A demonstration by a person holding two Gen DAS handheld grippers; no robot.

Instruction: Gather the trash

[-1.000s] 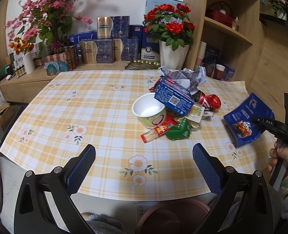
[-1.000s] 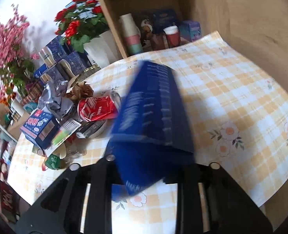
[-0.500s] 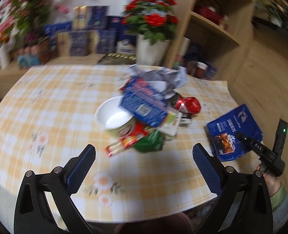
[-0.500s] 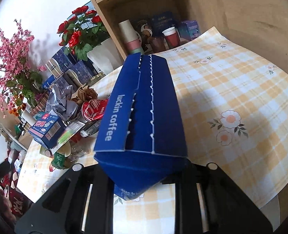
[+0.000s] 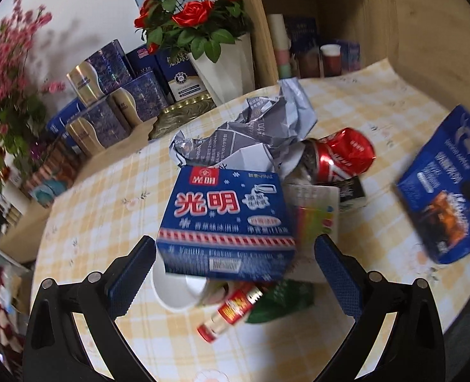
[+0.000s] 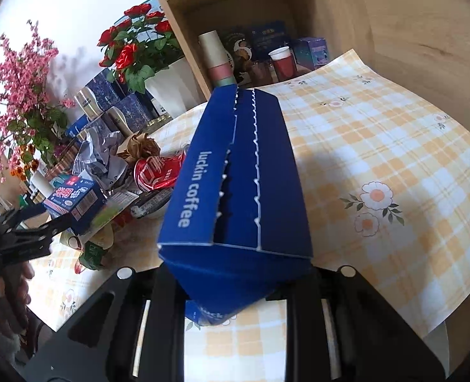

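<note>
A trash pile lies mid-table on the yellow checked cloth point(image 5: 114, 197). On top is a blue ice-cream box point(image 5: 228, 219), resting over a white paper cup point(image 5: 177, 289). My left gripper point(image 5: 235, 270) is open, its fingers wide on either side of the box with gaps showing. Around it are crumpled grey paper point(image 5: 254, 133), a crushed red can point(image 5: 340, 156), a green wrapper point(image 5: 279, 299) and a red stick wrapper point(image 5: 231, 312). My right gripper point(image 6: 235, 289) is shut on a blue coffee bag point(image 6: 235, 191), held above the table; its fingertips are hidden under the bag. The bag point(image 5: 445, 184) also shows at the right.
A white vase of red roses point(image 5: 225, 67) and several blue and gold boxes point(image 5: 107, 95) stand behind the pile. A wooden shelf with cups point(image 6: 279, 60) is at the back right. Pink flowers point(image 6: 21, 95) stand at the left. The table edge curves close below both grippers.
My left gripper has moved in toward the pile and rolled, so the ice-cream box now sits between its open fingers. The right gripper has kept still with the coffee bag.
</note>
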